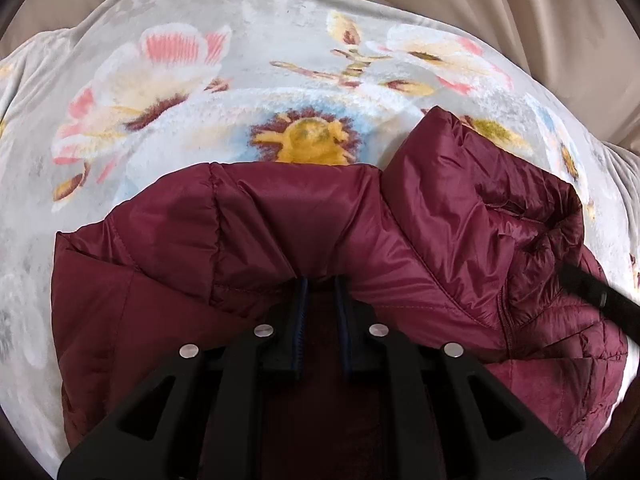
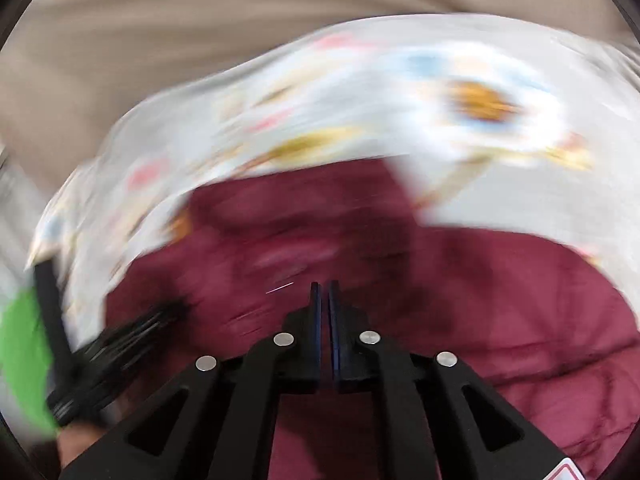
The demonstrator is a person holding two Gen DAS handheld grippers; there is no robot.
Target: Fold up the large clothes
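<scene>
A maroon puffer jacket [image 1: 280,232] lies on a floral blanket [image 1: 200,80], with one part folded over at the right [image 1: 460,184]. My left gripper [image 1: 322,284] points down at the jacket's near fold. Its jaws stand a little apart, the tips are tucked at the fabric's edge, and I see nothing pinched between the pads. The right wrist view is motion-blurred. There my right gripper [image 2: 325,286] hovers over the jacket [image 2: 480,300], its jaws all but together and nothing between them. A black bar of the right gripper shows at the jacket's right edge [image 1: 600,300].
The blanket [image 2: 360,100] covers the whole surface and drops off at the far edge. Beige drapery [image 1: 520,0] hangs behind it. In the right wrist view, the blurred black left gripper [image 2: 120,340] and a green patch [image 2: 24,360] sit at the lower left.
</scene>
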